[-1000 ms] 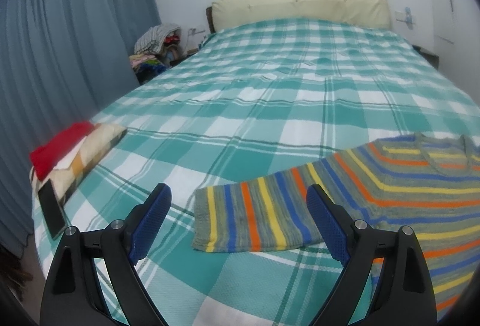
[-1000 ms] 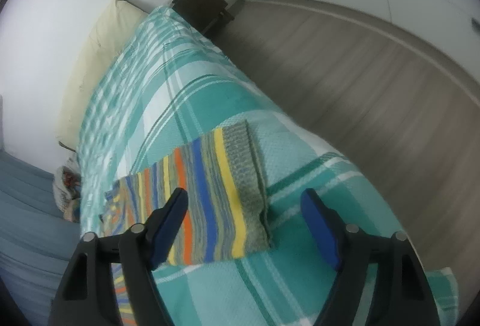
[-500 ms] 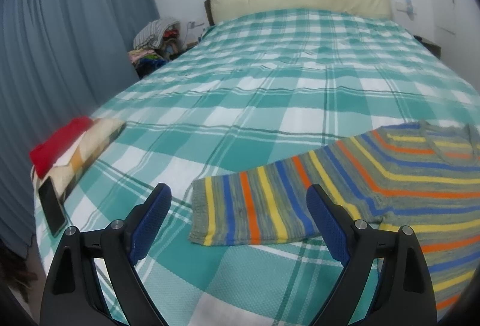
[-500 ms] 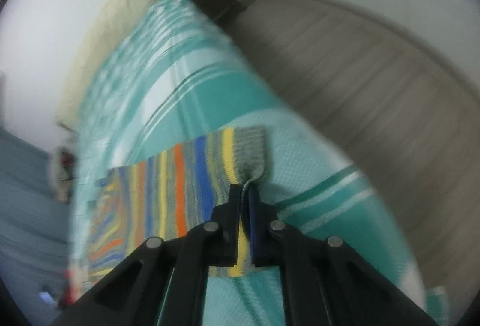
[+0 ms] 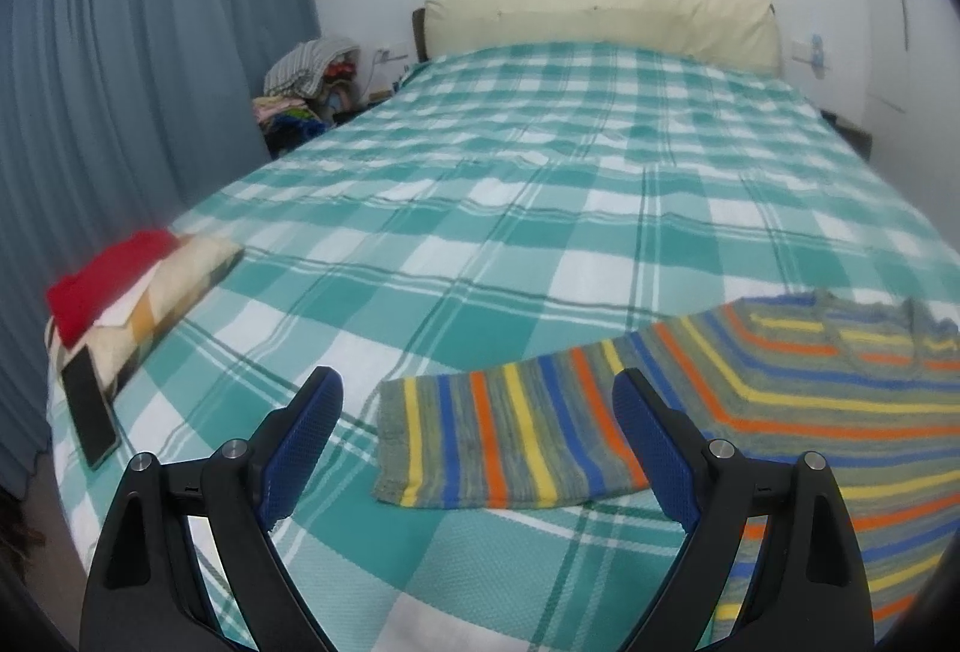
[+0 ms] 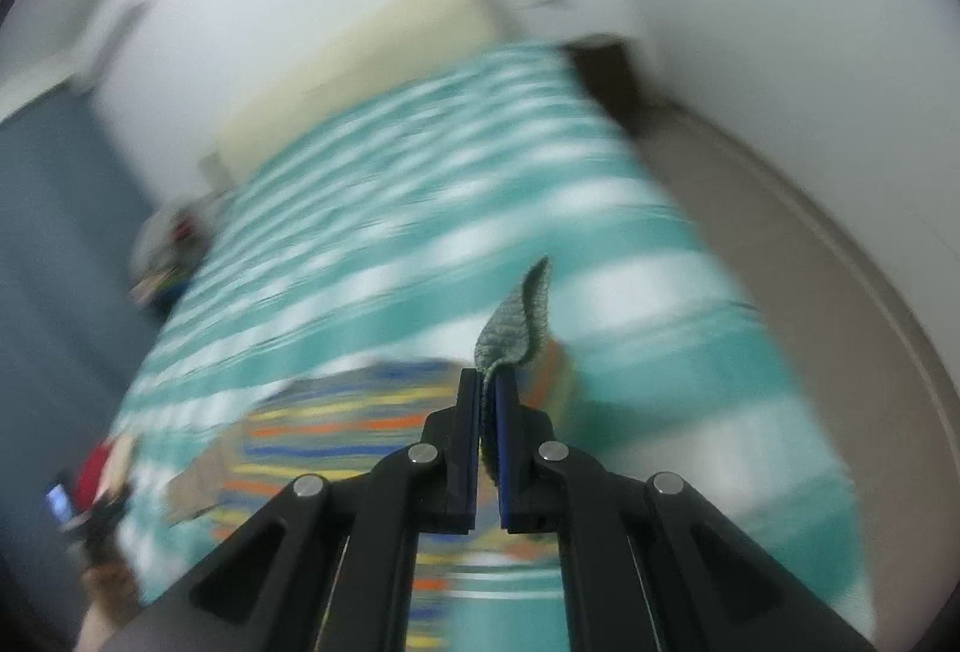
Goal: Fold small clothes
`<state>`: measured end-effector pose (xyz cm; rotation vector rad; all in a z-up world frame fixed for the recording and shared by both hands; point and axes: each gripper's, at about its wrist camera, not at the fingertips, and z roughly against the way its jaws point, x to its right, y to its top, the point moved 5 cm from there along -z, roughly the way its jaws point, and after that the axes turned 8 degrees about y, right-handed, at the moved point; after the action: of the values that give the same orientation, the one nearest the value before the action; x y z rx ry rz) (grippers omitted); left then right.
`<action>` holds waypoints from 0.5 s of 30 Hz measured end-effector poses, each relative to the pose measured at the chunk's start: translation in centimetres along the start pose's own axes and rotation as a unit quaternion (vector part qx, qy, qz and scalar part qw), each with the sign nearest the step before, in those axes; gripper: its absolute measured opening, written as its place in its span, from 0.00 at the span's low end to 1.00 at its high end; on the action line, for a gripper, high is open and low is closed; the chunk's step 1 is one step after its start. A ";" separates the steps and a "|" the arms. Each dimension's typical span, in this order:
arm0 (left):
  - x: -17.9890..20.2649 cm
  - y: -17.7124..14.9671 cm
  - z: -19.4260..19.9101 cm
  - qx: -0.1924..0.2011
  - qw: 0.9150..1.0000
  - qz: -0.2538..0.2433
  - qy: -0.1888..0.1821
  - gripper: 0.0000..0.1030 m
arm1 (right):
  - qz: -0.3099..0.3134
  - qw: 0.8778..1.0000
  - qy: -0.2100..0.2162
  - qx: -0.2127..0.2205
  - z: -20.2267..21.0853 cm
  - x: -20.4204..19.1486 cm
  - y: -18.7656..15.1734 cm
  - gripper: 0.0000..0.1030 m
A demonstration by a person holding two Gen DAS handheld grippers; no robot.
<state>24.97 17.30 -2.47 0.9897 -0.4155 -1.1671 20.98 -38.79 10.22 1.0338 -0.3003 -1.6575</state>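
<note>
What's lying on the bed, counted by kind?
Striped sweater: 1
Red folded cloth: 1
Cream patterned folded cloth: 1
Phone: 1
Total: 4

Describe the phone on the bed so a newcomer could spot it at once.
Start at the bed with the green-and-white checked cover and go to its near left corner, where a folded pile with a red garment on top lies. The phone is the flat black slab lying partly on the near end of that pile, the only dark, glossy, hard thing among cloth.
</note>
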 end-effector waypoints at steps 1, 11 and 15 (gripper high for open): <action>0.0 0.0 0.0 0.001 1.000 -0.001 0.000 0.90 | 0.015 1.000 0.021 -0.012 -1.4 -2.9 0.3 0.04; -1.2 -0.3 -1.1 -0.034 0.999 0.014 -0.017 0.94 | 0.012 0.978 0.159 -0.138 -15.6 -15.2 -6.6 0.41; -1.1 -0.5 -2.0 -0.058 0.997 0.021 -0.041 0.97 | 0.006 0.980 0.150 -0.133 -15.1 -14.0 -8.0 0.46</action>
<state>25.70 19.13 -3.74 0.8308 -0.4275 -1.1827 27.27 -18.99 2.67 1.0553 0.1125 -1.4582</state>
